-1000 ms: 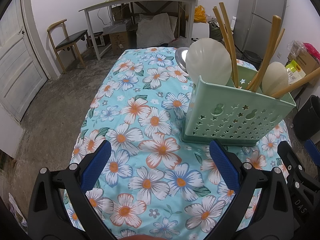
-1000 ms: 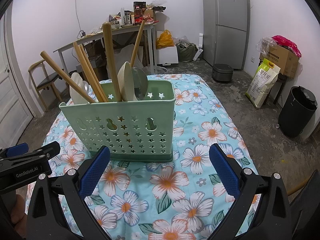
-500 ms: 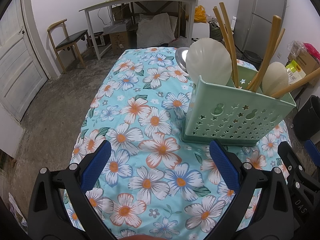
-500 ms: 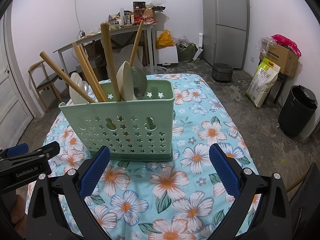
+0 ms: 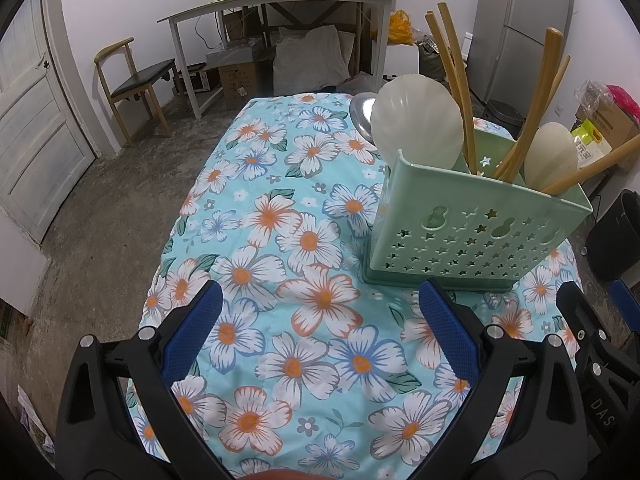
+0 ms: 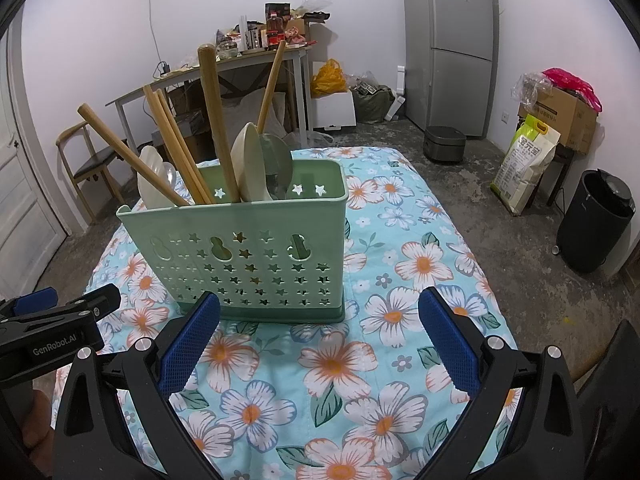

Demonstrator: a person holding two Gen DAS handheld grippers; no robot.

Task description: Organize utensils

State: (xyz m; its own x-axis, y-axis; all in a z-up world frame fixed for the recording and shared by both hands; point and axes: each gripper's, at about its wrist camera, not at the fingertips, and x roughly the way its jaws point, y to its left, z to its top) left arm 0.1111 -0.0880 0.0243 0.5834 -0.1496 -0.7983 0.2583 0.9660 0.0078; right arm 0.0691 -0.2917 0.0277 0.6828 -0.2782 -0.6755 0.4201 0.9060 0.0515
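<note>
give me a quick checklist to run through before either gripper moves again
1. Left gripper open and empty: ok, nothing between its blue pads.
2. Right gripper open and empty: ok.
3. Green holder upright on the flowered cloth: ok, base sits flat.
4. Utensils inside the holder: ok, the wooden handles, the chopsticks and the white spoons all stand in it.
5. Stray utensils left on the cloth: none seen in either view; the area behind the holder is hidden, so cannot tell fully.
6. Grippers apart from each other: ok, the left one shows beside the right with a gap.
</note>
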